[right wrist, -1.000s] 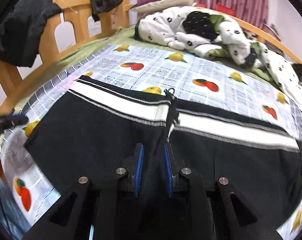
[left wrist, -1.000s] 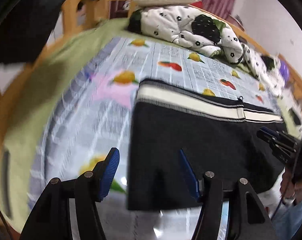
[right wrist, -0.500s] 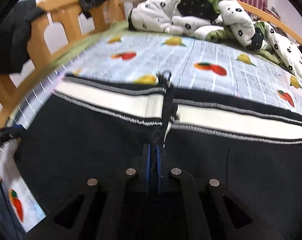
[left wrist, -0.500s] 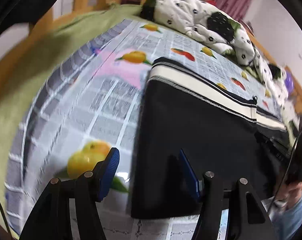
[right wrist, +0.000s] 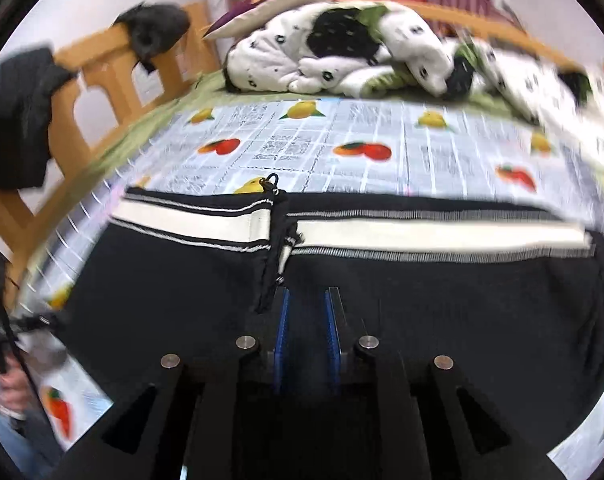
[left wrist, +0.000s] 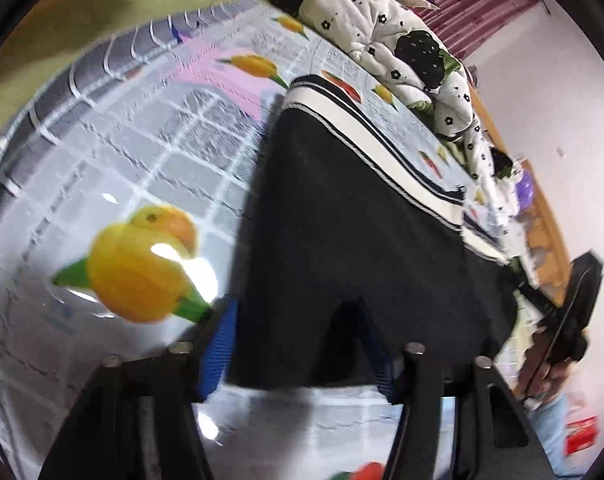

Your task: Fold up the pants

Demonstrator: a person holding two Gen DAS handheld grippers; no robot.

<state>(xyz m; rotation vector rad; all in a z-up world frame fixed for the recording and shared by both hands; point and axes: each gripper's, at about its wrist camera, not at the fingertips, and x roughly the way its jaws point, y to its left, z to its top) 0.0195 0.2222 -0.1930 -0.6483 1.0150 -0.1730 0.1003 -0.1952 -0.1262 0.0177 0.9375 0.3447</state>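
Observation:
Black pants with a white striped waistband lie flat on the fruit-print sheet. My left gripper is open, its blue pads straddling the near left corner of the pants, low over the sheet. My right gripper sits on the pants just below the zipper fly, its pads a narrow gap apart with black fabric between them. The right gripper also shows at the right edge of the left wrist view.
A white black-spotted quilt and a pillow lie at the bed's far end. A wooden bed rail with dark clothes draped on it runs along the left. A green blanket borders the sheet.
My left gripper dropped lower and closer to the pants' left corner. My right gripper went from shut on the fabric below the fly to slightly parted.

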